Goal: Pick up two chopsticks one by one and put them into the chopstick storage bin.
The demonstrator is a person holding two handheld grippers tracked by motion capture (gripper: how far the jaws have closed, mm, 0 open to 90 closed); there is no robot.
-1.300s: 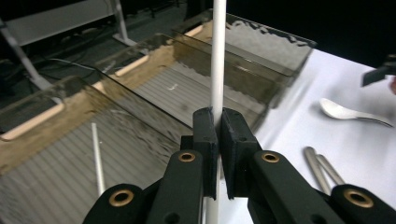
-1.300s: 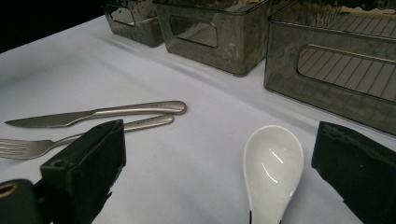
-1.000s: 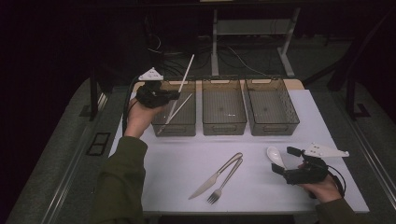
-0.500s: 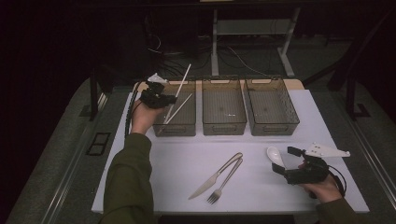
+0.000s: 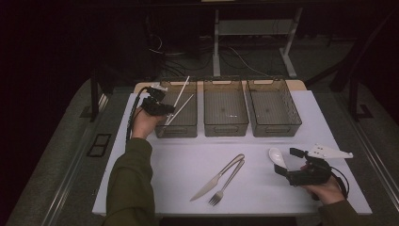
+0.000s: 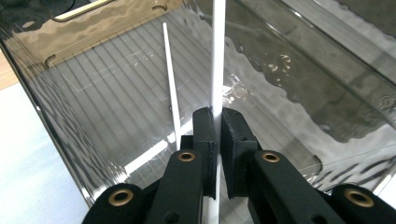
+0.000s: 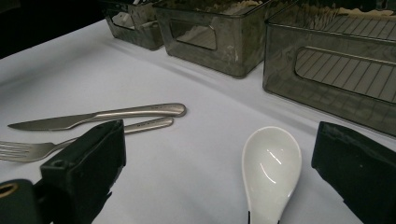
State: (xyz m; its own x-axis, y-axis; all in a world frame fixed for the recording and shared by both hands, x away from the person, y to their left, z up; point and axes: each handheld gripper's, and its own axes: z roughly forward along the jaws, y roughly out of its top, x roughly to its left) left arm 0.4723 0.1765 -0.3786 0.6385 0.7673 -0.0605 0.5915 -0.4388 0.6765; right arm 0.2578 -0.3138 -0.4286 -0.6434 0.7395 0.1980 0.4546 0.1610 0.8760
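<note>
in the high view the left gripper [image 5: 165,109] is at the near left corner of the left smoky clear plastic bin [image 5: 181,123], and two thin white chopsticks [image 5: 180,93] rise slanted out of this bin. the left gripper view shows what the high view cannot: the black jaws are clamped on one white chopstick [image 6: 217,56], which runs straight between them, while the second white chopstick [image 6: 171,88] leans inside the bin, just beside the jaws and free.

the right gripper [image 5: 283,165] rests low on the white counter [image 5: 179,165], its jaws wide apart. in the right gripper view the white ceramic soup spoon [image 7: 271,163] lies between the two jaws, with neither jaw touching it. left of it lie the steel table knife [image 7: 98,116] and the steel fork [image 7: 56,144], side by side.
</note>
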